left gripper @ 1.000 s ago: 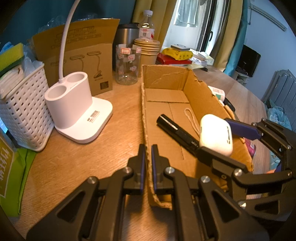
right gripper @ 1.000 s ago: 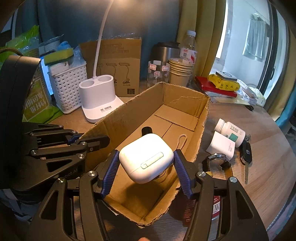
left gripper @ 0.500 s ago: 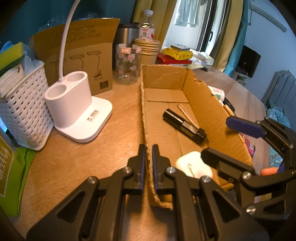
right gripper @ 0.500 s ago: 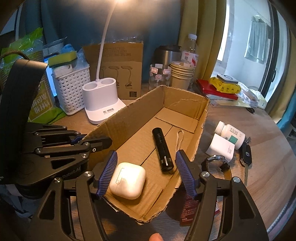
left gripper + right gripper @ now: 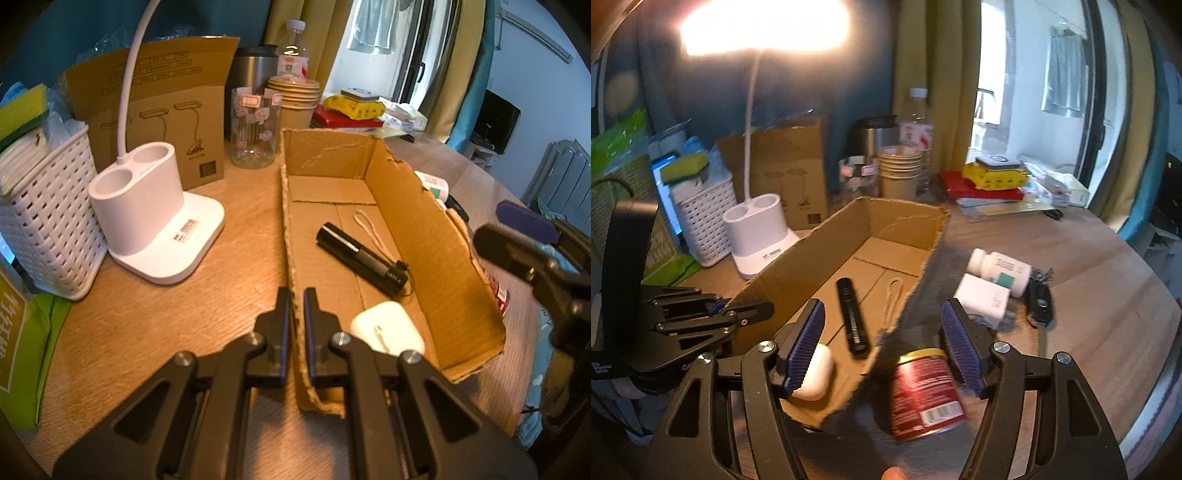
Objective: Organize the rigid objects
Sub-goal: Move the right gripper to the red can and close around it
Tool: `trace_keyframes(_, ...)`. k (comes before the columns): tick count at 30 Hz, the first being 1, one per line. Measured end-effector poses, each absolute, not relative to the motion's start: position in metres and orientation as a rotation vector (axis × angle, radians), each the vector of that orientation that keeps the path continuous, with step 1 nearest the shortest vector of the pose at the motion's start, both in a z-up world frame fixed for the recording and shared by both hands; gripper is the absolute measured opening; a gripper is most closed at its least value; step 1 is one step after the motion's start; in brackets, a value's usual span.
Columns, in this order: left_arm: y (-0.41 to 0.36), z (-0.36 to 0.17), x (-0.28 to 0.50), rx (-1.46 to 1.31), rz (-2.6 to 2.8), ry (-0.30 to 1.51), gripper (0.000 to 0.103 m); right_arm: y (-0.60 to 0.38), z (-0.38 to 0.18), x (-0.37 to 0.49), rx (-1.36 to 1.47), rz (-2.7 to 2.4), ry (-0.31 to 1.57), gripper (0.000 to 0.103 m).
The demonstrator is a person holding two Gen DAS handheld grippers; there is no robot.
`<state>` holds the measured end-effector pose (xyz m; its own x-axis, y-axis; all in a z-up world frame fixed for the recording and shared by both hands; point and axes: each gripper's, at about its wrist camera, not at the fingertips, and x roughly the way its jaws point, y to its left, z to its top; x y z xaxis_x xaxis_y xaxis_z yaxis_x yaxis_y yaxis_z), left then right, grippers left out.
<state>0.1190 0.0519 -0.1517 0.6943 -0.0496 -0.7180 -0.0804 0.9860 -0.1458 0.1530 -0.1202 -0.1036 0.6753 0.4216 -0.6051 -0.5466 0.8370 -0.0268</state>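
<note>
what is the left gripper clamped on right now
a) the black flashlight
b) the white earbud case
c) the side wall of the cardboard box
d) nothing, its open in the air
c: in the left wrist view the left gripper has its two fingers pinched on the near wall of the cardboard box, while the black flashlight and the white earbud case lie loose on the box floor.

White earbud case (image 5: 388,330), black flashlight (image 5: 362,258) lying flat inside cardboard box (image 5: 443,251)
</note>
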Motion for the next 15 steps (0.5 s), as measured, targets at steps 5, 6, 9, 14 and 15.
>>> trace_keyframes(5, 0.053, -0.152, 0.119, -0.171, 0.017, 0.804, 0.008, -0.131, -0.098, 0.153, -0.199, 0.524, 0.610, 0.069)
trace_keyframes(6, 0.051, -0.152, 0.119, -0.171, 0.017, 0.804, 0.008, -0.133, -0.097, 0.153, -0.198, 0.520, 0.609, 0.069)
trace_keyframes(9, 0.052, -0.152, 0.119, -0.171, 0.017, 0.804, 0.008, -0.138, -0.094, 0.153, -0.197, 0.508, 0.600, 0.069)
trace_keyframes(14, 0.053, -0.152, 0.119, -0.171, 0.017, 0.804, 0.008, -0.150, -0.089, 0.153, -0.184, 0.481, 0.588, 0.069)
trace_keyframes(15, 0.053, -0.152, 0.119, -0.171, 0.017, 0.804, 0.008, -0.153, -0.088, 0.153, -0.180, 0.474, 0.587, 0.069)
